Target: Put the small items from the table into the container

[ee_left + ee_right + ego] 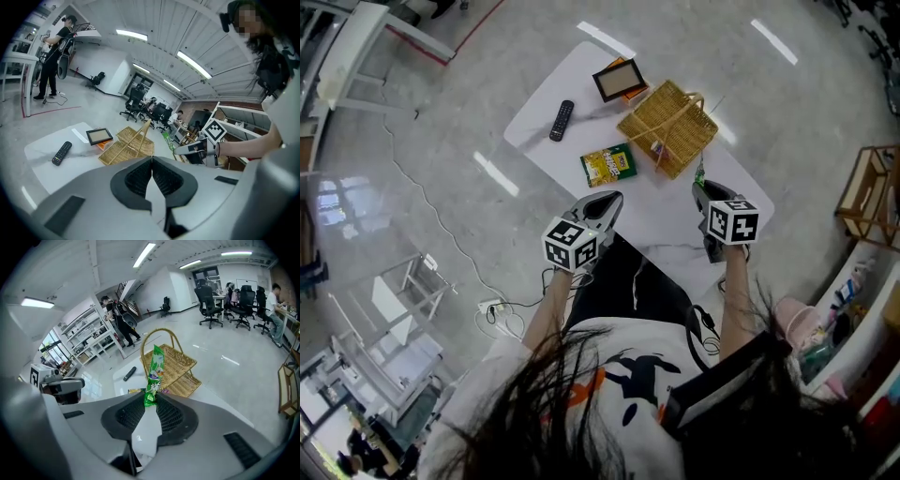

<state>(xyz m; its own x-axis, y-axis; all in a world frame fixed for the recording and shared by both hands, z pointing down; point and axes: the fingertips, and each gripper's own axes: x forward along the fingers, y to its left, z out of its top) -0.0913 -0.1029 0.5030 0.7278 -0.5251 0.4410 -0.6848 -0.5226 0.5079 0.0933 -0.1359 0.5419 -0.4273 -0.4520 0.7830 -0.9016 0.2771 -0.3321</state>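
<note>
My right gripper [151, 400] is shut on a long green snack packet [154, 375], which sticks up out of the jaws in front of the wicker basket [172, 367]. In the head view that gripper [701, 187] hangs just off the basket's [667, 127] near right side. My left gripper [602, 203] floats above the white table's [675, 225] near edge, jaws shut and empty [151, 160]. A yellow-green packet [608, 165] lies on the table left of the basket. A black remote [562, 120] lies further left.
A framed tablet on an orange pad [619, 80] sits at the table's far end, behind the basket. A wooden rack [870, 192] stands on the floor to the right. Cables and a power strip [492, 307] lie on the floor left of the person.
</note>
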